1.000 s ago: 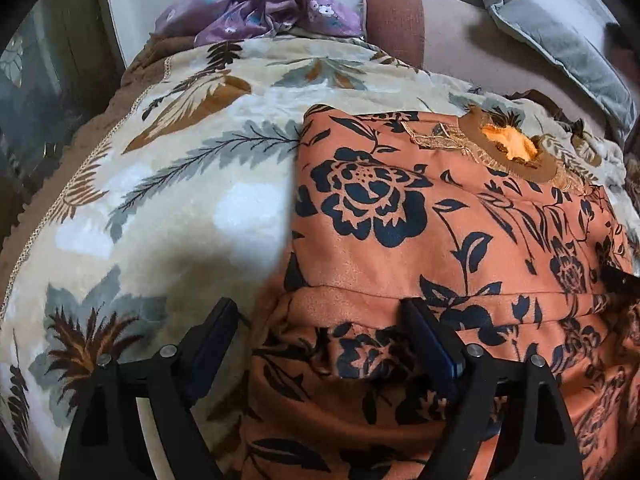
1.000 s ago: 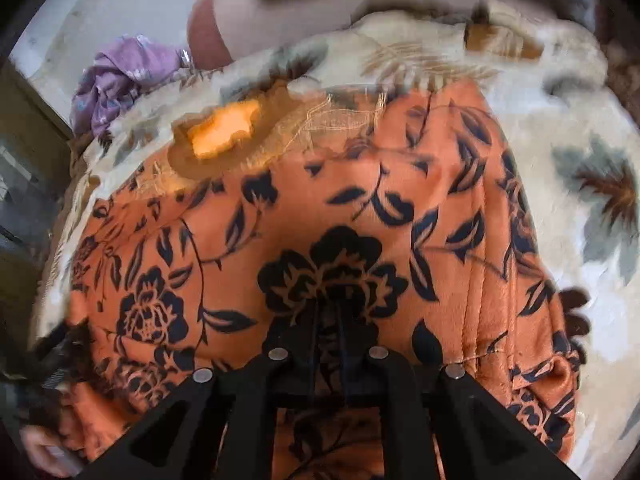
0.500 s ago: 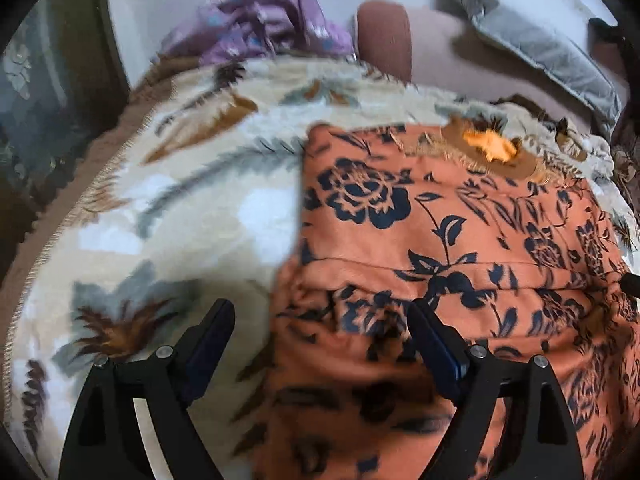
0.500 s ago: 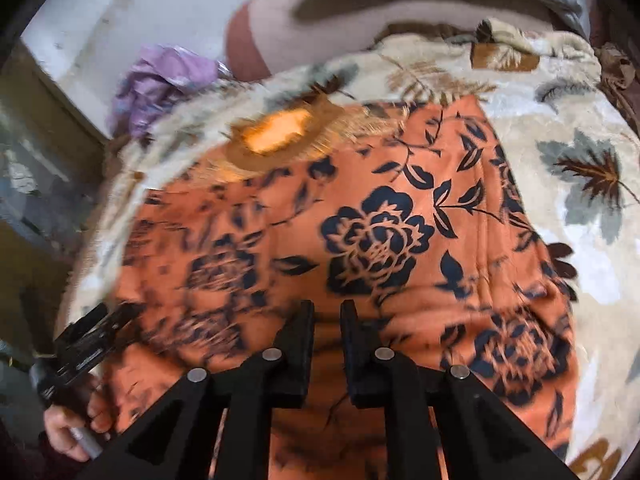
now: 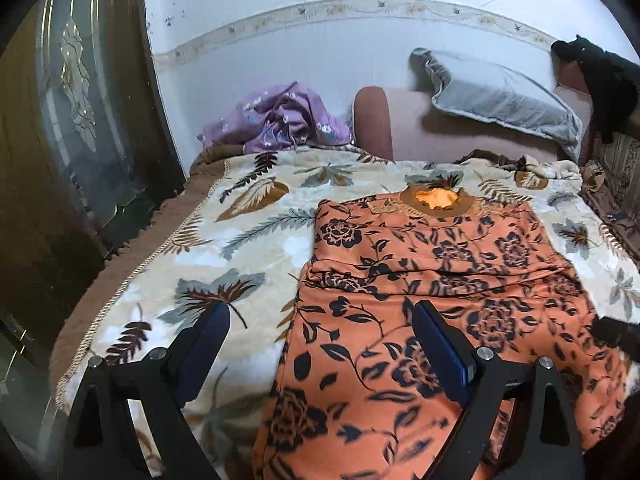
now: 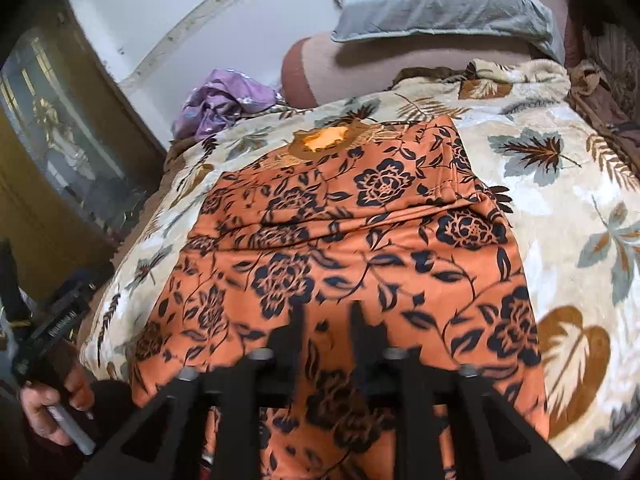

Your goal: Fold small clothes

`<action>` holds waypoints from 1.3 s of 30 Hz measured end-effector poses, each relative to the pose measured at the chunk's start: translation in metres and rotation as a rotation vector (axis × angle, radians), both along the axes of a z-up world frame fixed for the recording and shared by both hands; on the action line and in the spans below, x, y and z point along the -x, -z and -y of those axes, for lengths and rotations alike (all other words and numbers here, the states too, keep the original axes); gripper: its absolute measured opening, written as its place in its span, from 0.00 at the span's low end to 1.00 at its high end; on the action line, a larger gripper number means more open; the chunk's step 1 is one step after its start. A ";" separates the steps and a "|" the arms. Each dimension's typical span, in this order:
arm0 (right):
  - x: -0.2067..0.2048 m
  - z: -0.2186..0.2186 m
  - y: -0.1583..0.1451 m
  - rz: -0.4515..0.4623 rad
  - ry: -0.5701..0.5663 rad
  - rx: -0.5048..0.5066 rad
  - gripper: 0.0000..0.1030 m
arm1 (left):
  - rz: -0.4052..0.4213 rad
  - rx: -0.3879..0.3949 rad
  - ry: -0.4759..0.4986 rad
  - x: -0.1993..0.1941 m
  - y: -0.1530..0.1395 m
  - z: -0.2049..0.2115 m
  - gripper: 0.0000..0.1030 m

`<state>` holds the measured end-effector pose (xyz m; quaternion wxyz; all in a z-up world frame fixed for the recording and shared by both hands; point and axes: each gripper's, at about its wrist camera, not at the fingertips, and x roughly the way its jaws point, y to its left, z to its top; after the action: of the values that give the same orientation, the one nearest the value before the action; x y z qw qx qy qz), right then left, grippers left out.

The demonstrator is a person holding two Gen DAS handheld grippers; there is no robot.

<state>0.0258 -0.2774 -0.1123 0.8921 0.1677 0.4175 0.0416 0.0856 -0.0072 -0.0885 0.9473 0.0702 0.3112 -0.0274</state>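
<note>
An orange garment with black flowers point(image 5: 432, 280) lies flat on the bed, its brown neckline point(image 5: 436, 200) at the far end and a fold ridge running across its middle. My left gripper point(image 5: 320, 320) hovers above the garment's near left edge. Its jaws are wide and still opening, and nothing is pinched. In the right wrist view the garment point(image 6: 360, 240) fills the middle. My right gripper point(image 6: 328, 316) hangs over its near part, jaws opening, the cloth below them and not pressed. The left gripper point(image 6: 52, 320) and the hand holding it point(image 6: 52, 412) show at the lower left.
A cream blanket with leaf print point(image 5: 200, 248) covers the bed. Against the back wall are a purple bundle of cloth point(image 5: 280, 120), a brown bolster point(image 5: 372, 120) and a grey pillow point(image 5: 500, 96). On the left a dark wooden door point(image 5: 72, 160) borders the bed.
Both grippers have drawn back and up from the garment, so more of the bed shows. The right gripper, shut on the cloth before, has parted its jaws and let go.
</note>
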 end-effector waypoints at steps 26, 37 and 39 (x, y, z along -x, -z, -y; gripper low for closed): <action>0.056 0.003 -0.028 0.141 0.024 -0.004 0.67 | -0.088 -0.030 0.044 0.053 0.002 0.025 0.90; 0.032 0.022 0.024 0.016 0.079 -0.071 0.67 | -0.178 -0.033 -0.069 0.009 0.045 -0.002 0.90; 0.028 0.026 0.030 0.010 0.089 -0.085 0.67 | -0.178 -0.034 -0.091 -0.004 0.046 -0.005 0.90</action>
<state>-0.0019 -0.3036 -0.1427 0.8871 0.2235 0.4033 0.0204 0.0891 -0.0025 -0.1345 0.9148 0.0692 0.3977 0.0149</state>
